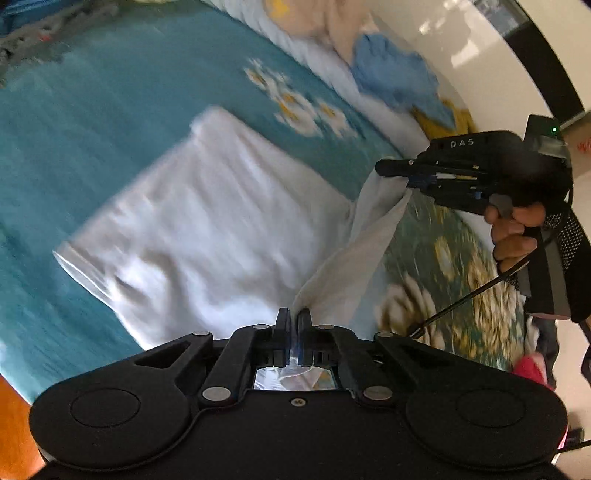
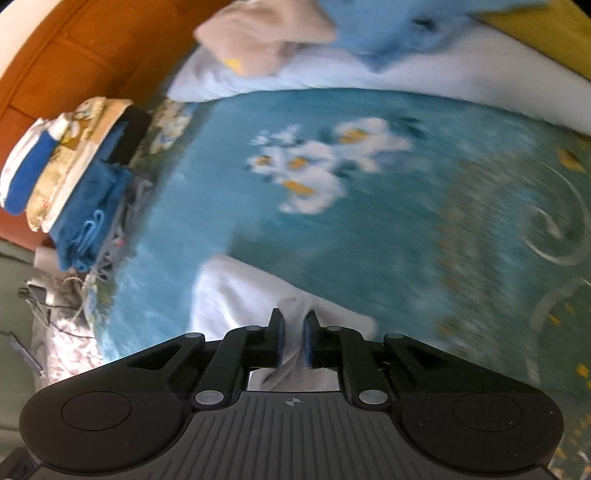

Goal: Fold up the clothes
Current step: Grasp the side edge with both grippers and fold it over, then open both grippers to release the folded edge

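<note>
A white garment (image 1: 207, 221) lies spread on a teal flowered bedspread (image 1: 92, 122). My left gripper (image 1: 294, 314) is shut on one corner of its near edge, with cloth bunched between the pads. My right gripper (image 1: 400, 177), held by a hand at the right of the left wrist view, pinches the other corner and lifts it off the bed. In the right wrist view the right gripper (image 2: 294, 318) has a fold of the white garment (image 2: 236, 295) clamped between its blue pads. The edge between both grippers hangs raised.
A stack of folded clothes (image 2: 70, 173) sits at the bed's left side beside an orange headboard (image 2: 74, 44). A blue garment (image 1: 395, 77) and a beige one (image 2: 258, 33) lie on a pale quilt at the far edge. Cables (image 2: 55, 306) lie off the bed.
</note>
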`<state>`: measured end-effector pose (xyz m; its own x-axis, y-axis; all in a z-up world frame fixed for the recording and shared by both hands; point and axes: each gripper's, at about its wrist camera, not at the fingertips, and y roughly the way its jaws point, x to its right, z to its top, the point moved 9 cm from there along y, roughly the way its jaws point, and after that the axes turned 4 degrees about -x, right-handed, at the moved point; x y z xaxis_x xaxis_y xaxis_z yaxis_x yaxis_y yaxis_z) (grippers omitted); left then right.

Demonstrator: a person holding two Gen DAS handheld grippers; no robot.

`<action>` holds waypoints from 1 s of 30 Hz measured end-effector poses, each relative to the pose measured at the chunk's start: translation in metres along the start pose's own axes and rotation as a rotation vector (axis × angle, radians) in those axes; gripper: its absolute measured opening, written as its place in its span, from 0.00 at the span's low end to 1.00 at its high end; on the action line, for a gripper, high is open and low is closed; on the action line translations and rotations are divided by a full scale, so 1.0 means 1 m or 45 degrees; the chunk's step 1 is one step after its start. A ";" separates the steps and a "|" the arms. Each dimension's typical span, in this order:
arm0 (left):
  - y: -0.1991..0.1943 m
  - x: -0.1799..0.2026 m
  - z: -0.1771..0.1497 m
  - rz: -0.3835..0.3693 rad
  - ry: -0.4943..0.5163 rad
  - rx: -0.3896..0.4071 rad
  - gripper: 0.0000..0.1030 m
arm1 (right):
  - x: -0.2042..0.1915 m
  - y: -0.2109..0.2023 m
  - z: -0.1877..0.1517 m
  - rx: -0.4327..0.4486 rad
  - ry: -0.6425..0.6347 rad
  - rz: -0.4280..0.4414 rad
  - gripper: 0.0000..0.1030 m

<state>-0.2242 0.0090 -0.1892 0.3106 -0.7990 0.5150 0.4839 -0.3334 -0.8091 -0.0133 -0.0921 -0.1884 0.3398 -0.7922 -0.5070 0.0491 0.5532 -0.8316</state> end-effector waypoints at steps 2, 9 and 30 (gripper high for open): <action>-0.011 -0.019 0.013 0.004 -0.033 0.031 0.01 | -0.020 0.016 0.009 -0.009 -0.018 -0.002 0.08; -0.031 -0.094 0.049 0.061 -0.150 0.083 0.01 | -0.070 0.090 0.033 -0.084 -0.023 -0.046 0.08; -0.038 -0.166 0.079 0.129 -0.171 -0.043 0.06 | -0.108 0.072 0.056 0.075 -0.063 -0.175 0.49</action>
<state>-0.2296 0.1932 -0.2216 0.4636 -0.7562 0.4618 0.4177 -0.2731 -0.8666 0.0066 0.0475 -0.1811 0.3716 -0.8488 -0.3761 0.1533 0.4556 -0.8769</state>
